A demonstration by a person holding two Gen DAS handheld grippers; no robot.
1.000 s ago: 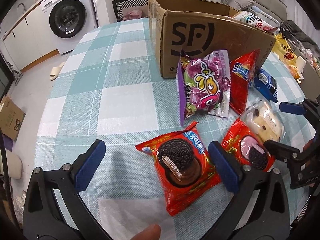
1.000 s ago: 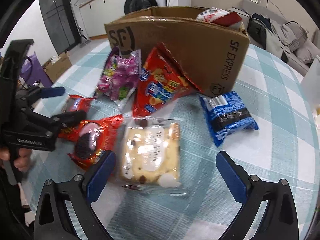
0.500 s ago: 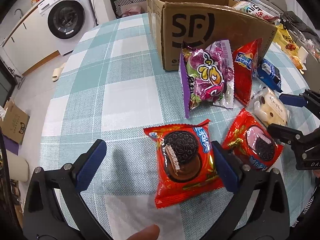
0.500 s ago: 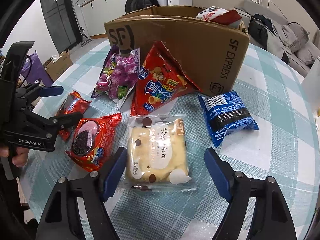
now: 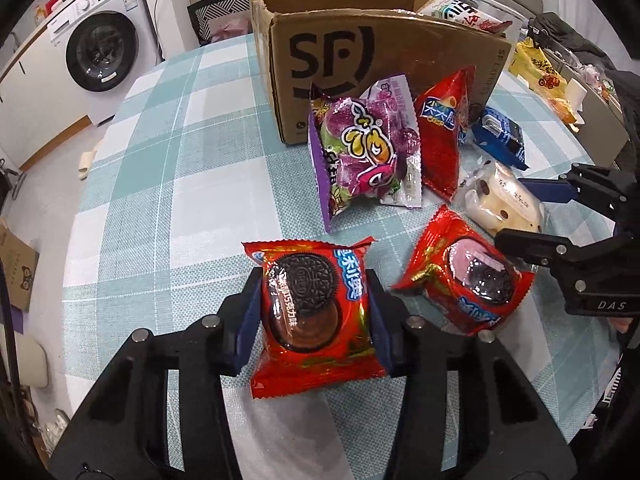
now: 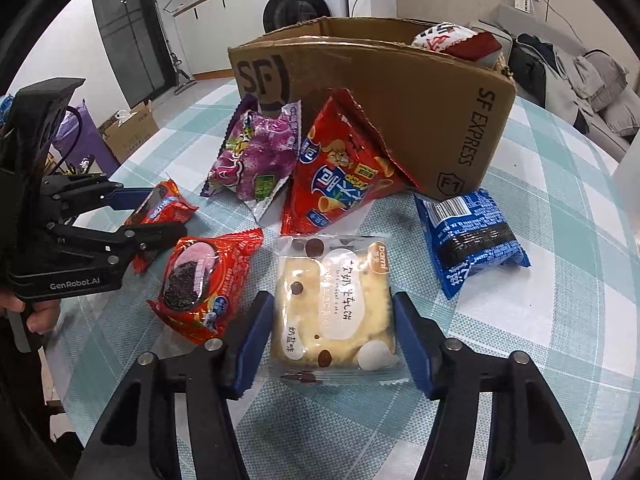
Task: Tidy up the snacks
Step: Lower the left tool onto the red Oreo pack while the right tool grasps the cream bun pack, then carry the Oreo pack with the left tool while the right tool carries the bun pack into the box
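My left gripper (image 5: 314, 312) is shut on a red chocolate cookie pack (image 5: 316, 312), its pads pressing both sides. My right gripper (image 6: 334, 340) is shut on a clear-wrapped cream biscuit pack (image 6: 334, 308), which also shows in the left wrist view (image 5: 500, 200). A second red cookie pack (image 5: 468, 276) lies between them on the checked tablecloth (image 5: 160, 200). A purple candy bag (image 5: 364, 152), a red chip bag (image 5: 444, 128) and a blue pack (image 6: 468, 236) lie by the open SF cardboard box (image 6: 420, 100).
A snack bag (image 6: 452, 40) sticks out of the box. A washing machine (image 5: 104, 56) stands beyond the table's far left edge. Yellow bags (image 5: 540, 68) lie at the far right. A sofa with clothes (image 6: 592, 80) is behind the table.
Both grippers have moved forward and closed: the left onto the red cookie pack, the right onto the cream biscuit pack.
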